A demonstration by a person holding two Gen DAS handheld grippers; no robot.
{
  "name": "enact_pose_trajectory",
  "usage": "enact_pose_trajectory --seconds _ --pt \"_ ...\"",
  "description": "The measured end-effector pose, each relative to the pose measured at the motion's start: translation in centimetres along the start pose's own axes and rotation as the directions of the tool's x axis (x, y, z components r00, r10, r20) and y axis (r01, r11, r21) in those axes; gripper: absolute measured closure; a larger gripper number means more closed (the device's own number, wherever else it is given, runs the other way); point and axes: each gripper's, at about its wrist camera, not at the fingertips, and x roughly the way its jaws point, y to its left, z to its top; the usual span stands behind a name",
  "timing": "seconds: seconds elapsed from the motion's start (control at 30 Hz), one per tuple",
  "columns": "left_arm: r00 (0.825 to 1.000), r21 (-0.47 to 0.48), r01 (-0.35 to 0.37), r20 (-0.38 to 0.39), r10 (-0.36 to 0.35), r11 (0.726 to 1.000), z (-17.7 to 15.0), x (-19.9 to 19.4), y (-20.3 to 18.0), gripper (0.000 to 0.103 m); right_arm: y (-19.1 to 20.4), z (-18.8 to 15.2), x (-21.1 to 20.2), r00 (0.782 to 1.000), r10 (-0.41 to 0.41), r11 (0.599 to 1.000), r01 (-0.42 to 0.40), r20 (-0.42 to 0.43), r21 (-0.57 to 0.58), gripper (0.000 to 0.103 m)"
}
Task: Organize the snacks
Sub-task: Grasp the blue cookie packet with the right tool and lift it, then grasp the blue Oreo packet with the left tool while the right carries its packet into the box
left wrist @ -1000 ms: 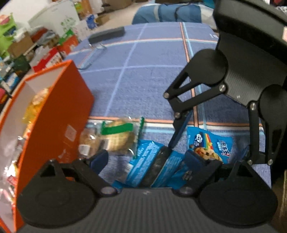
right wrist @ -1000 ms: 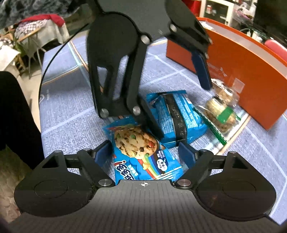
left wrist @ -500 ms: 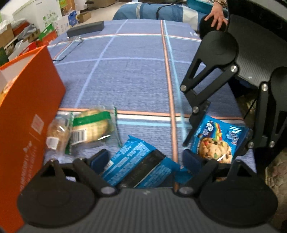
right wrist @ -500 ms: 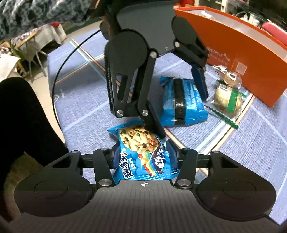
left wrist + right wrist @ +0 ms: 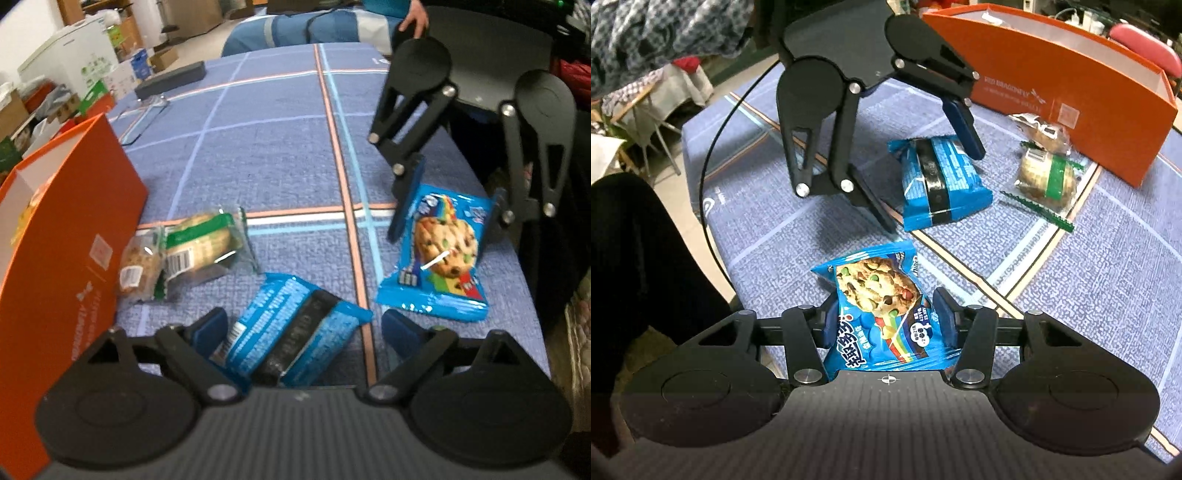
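Note:
My right gripper (image 5: 884, 321) is shut on a blue chocolate-chip cookie packet (image 5: 879, 306), lifted off the blue plaid tablecloth; it also shows in the left wrist view (image 5: 441, 251). My left gripper (image 5: 301, 332) is open, its jaws either side of a blue sandwich-cookie packet (image 5: 291, 332) that lies on the cloth, also seen from the right wrist (image 5: 938, 184). A green-banded clear cake packet (image 5: 203, 247) and a smaller clear pastry packet (image 5: 138, 266) lie beside an orange box (image 5: 62, 258).
The orange box (image 5: 1071, 88) is open-topped and holds snacks. A dark flat case (image 5: 170, 79) lies at the table's far end. The table's edge (image 5: 517, 236) is close on the right, with a person's dark clothing beyond. Cardboard boxes crowd the room behind.
My right gripper closed on the cookie packet and lifted it. My left gripper drew back a little from the sandwich-cookie packet, still open.

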Motion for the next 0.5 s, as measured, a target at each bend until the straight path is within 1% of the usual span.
enact_pose_trajectory --seconds 0.07,0.13,0.23,0.33,0.37,0.4,0.43,0.47,0.5 --pt "1.000 0.005 0.019 0.007 -0.019 1.000 0.0 -0.2 0.2 0.008 -0.1 0.0 0.0 1.000 0.006 1.000 -0.006 0.001 -0.004 0.066" --pt "0.999 0.025 0.028 -0.032 -0.027 0.999 0.1 0.5 0.6 0.007 -0.2 0.1 0.1 1.000 0.014 1.000 -0.014 0.003 -0.007 0.066" --pt "0.995 -0.021 0.094 -0.036 -0.094 0.995 0.3 1.1 2.0 0.010 -0.3 0.2 0.2 1.000 0.025 1.000 -0.025 0.001 -0.008 0.066" --pt "0.992 -0.031 0.117 -0.039 -0.118 0.993 0.5 1.3 2.4 0.014 -0.3 0.4 0.3 1.000 0.022 1.000 -0.022 -0.003 -0.012 0.066" --pt "0.993 -0.041 0.112 -0.037 -0.114 0.993 0.6 1.1 2.3 0.022 -0.4 0.4 0.3 1.000 0.009 1.000 -0.009 -0.002 -0.005 0.066" --pt "0.993 -0.048 0.111 -0.025 -0.112 0.993 0.6 0.9 2.2 0.040 -0.4 0.5 0.3 1.000 0.000 1.000 0.000 0.001 0.004 0.067" --pt "0.996 -0.058 0.093 -0.009 -0.094 0.994 0.6 0.4 2.0 0.048 -0.4 0.5 0.3 1.000 -0.002 1.000 0.002 0.004 0.013 0.067" --pt "0.996 -0.068 0.091 -0.004 -0.091 0.994 0.4 0.2 1.7 0.052 -0.4 0.6 0.3 1.000 -0.003 1.000 0.003 0.006 0.014 0.067" --pt "0.997 -0.071 0.081 0.001 -0.081 0.994 0.1 0.0 1.4 0.052 -0.3 0.6 0.4 1.000 -0.010 1.000 0.010 0.007 0.013 0.067"
